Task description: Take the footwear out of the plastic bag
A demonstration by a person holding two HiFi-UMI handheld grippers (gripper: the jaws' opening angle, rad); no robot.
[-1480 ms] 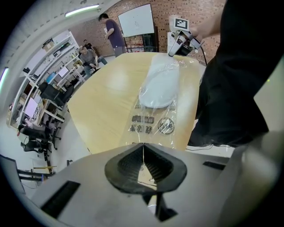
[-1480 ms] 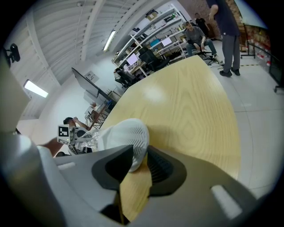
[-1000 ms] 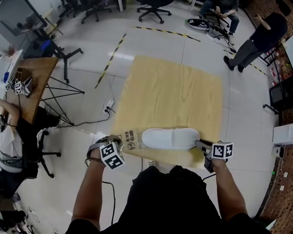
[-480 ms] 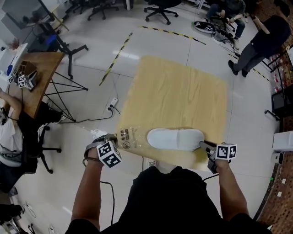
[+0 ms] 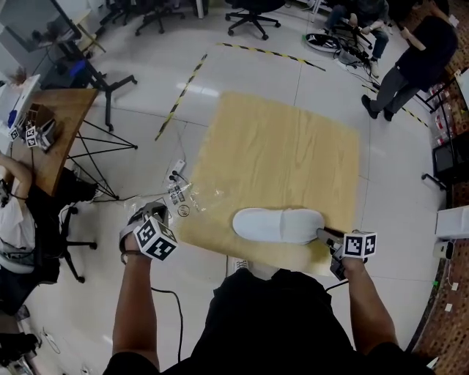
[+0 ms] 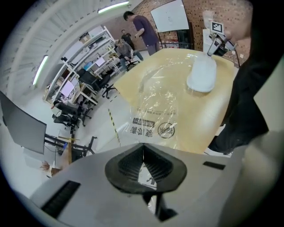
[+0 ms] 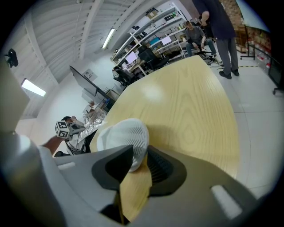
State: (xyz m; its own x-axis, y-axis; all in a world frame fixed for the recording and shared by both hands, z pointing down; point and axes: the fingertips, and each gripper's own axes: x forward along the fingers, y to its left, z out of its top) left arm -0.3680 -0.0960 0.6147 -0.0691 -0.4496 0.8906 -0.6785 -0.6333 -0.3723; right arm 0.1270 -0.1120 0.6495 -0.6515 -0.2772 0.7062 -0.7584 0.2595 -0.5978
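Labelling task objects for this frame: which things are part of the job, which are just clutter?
Job:
- slipper, gripped by right gripper
- plastic bag, gripped by left gripper

Lying about:
- office chair
- side desk
- power strip on the floor
- bystander

- Plastic bag (image 6: 155, 106), centre of the left gripper view: black printed block beside a round emblem (characters too small to read).
- Elsewhere: no legible text.

Head view: from overhead, steeply down onto wooden tabletop (image 5: 278, 146).
Gripper views: low, near, facing inward; all share white slipper (image 5: 278, 225).
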